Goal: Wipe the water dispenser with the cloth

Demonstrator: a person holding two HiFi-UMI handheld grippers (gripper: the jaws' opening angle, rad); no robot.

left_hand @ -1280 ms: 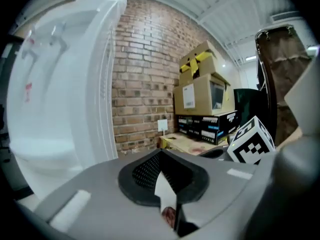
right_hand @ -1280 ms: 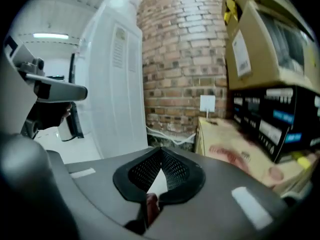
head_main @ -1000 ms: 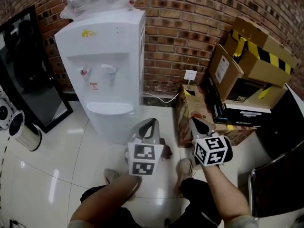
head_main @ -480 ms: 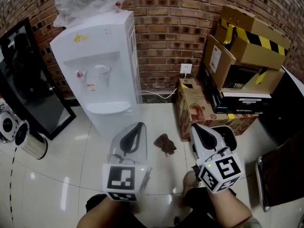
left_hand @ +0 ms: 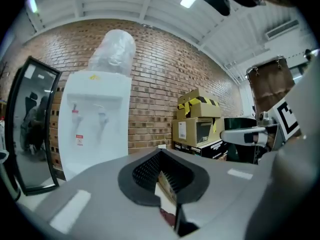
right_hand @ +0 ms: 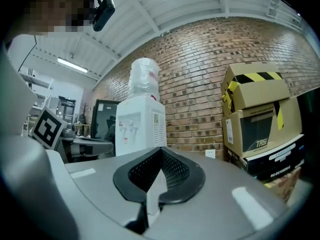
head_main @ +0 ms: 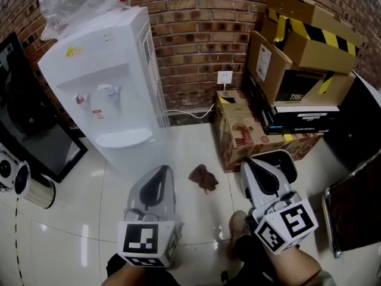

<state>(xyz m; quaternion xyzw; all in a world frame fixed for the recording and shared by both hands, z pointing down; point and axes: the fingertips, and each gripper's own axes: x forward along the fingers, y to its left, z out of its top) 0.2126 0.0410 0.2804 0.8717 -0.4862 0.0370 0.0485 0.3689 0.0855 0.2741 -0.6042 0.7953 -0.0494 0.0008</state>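
- Black-framed glass panel (head_main: 33, 133) leans on the brick wall (head_main: 190, 34), just left of the water dispenser (head_main: 116, 82). Shiny metal canister (head_main: 31, 186) on the floor in front of the panel, left of dispenser base.
- Dispenser: white, upright, against the wall. Two taps (head_main: 94, 95) in the recess, drip tray (head_main: 124, 138) below. Clear plastic bag (head_main: 80, 2) covers its top.
- Left gripper (head_main: 161, 171): in front of dispenser and slightly right of it, off the floor, tip aimed toward dispenser base, not touching it. Pads (left_hand: 146, 173) pressed together, only a thin slit, nothing pinched.
- Cloth (head_main: 203, 178): dark brown, crumpled on the white floor tiles to the right of dispenser base, well clear of it. Sits between the two gripper tips in head view; neither gripper touches it.
- Right gripper (head_main: 250, 167): further right of dispenser, past the cloth. Pads (right_hand: 146, 171) closed on each other, empty.
- Wall outlet (head_main: 224, 77) right of dispenser, white cable runs from it back toward the dispenser.
- Open cardboard box (head_main: 235, 130) on the floor right of dispenser, under the outlet. Stacked boxes (head_main: 297, 46) beyond it, the top one w/ black-yellow tape.
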